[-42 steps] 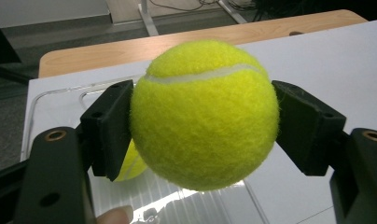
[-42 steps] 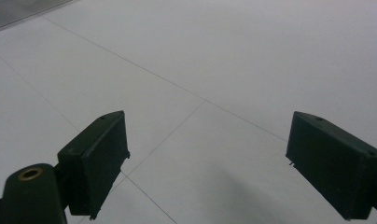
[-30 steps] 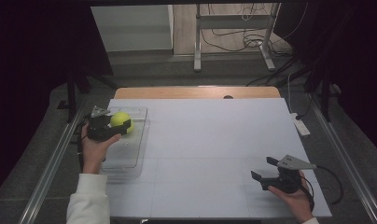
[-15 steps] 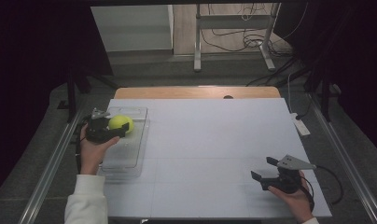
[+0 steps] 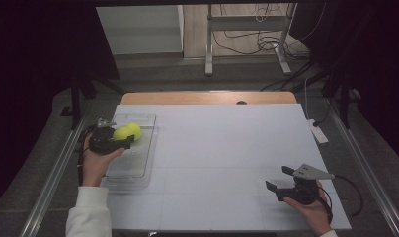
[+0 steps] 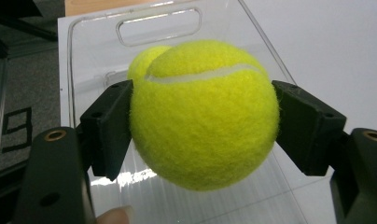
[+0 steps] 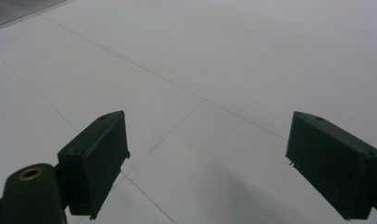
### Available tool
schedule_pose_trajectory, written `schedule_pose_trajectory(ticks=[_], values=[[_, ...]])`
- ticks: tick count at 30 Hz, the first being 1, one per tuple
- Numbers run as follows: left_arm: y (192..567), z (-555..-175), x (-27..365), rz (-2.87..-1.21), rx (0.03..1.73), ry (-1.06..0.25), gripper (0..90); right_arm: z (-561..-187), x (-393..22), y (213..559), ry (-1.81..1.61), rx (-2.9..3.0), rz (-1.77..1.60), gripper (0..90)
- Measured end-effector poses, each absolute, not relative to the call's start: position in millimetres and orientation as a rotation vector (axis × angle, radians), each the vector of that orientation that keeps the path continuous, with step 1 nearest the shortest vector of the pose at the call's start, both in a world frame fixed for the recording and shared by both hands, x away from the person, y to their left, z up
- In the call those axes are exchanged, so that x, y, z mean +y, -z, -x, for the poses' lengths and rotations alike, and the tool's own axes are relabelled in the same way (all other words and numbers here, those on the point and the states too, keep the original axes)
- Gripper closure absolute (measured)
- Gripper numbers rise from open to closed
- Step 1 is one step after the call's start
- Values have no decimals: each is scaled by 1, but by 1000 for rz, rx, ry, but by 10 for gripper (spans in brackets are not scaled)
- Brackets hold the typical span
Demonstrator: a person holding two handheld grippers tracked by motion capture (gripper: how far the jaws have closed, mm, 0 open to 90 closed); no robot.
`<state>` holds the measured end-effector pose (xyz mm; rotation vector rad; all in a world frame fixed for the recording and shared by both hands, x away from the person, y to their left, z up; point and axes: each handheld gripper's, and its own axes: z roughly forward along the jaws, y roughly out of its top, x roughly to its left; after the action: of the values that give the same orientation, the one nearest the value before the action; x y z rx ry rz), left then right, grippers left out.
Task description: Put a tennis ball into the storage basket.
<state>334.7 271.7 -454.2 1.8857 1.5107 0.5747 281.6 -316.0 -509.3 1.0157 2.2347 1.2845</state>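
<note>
A yellow tennis ball point(image 6: 203, 114) is clamped between the black jaws of my left gripper point(image 6: 203, 133), which is shut on it. In the high view that gripper point(image 5: 124, 136) holds the ball point(image 5: 129, 130) above the far part of a clear plastic bin point(image 5: 138, 168) at the table's left side. A second tennis ball point(image 6: 147, 58) lies in the bin point(image 6: 84, 42), partly hidden behind the held one. My right gripper point(image 5: 277, 177) rests near the table's front right, open, and nothing sits between its jaws point(image 7: 207, 158).
The white table top point(image 5: 227, 143) spreads between the two grippers. A white power strip point(image 5: 317, 132) lies at the table's right edge. Metal rails run along both sides of the table, and a frame with cables stands beyond the far edge.
The left gripper with the ball has shifted only slightly over the bin. The right gripper has stayed in place.
</note>
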Motion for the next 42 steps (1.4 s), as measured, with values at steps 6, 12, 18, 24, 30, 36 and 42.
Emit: schedule_pose_trajectory(ticks=[6,12,18,24,30,36,42], values=[[459,-333,270,-1938,1515,-560,268,-282,-316,509,-1279,2236,-1015,127],[464,-332,270,-1967,1525,-545,267,-282,-315,509,-1279,2237,-1015,127],[468,-332,271,-1993,1530,-533,267,-282,-315,510,-1283,2239,-1015,127],[472,-333,273,-2014,1547,-528,267,-282,-315,510,-1282,2239,-1015,127],[475,-334,274,-2028,1567,-522,265,-282,-315,510,-1281,2240,-1015,127],[477,-335,275,-2042,1580,-516,265,-282,-315,510,-1280,2241,-1015,126],[477,-335,276,-2036,1592,-516,264,-282,-315,510,-1279,2243,-1015,126]])
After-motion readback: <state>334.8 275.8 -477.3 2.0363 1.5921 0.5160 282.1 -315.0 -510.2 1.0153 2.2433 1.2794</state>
